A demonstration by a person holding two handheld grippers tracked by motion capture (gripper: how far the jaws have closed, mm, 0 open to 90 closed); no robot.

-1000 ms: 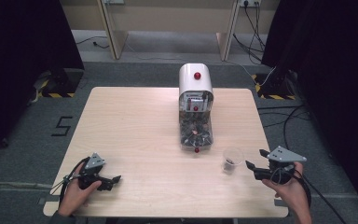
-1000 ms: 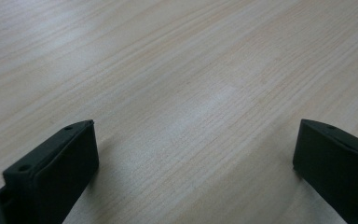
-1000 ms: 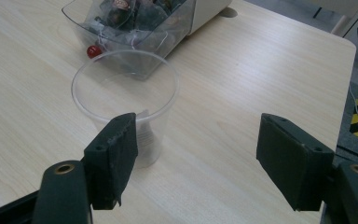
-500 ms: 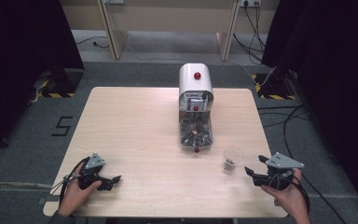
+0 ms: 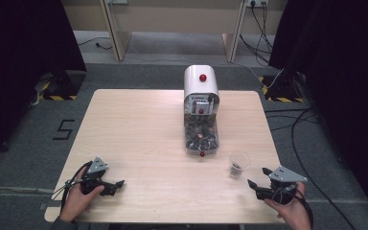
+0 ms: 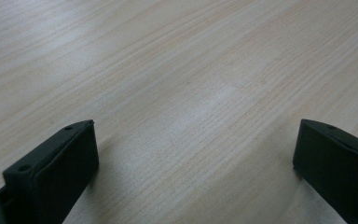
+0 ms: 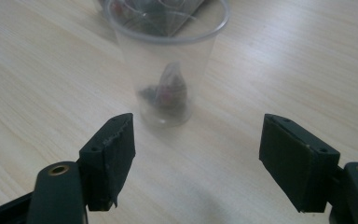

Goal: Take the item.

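Your right gripper (image 7: 196,140) has its jaws apart, empty, just short of the clear cup (image 7: 168,60). The cup stands upright, mouth up, right of the dispenser (image 5: 201,112); its small wrapped contents are blurred.

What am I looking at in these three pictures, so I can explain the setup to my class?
A person at a wooden table holds a hand-operated gripper in each hand. The high view looks down from above: left gripper, right gripper. The other two pictures come from cameras riding on the grippers, looking along their black jaws. On the table stand a white dispenser with a clear front full of small pieces, and a clear plastic cup holding something small. Both grippers are open; nothing is held.
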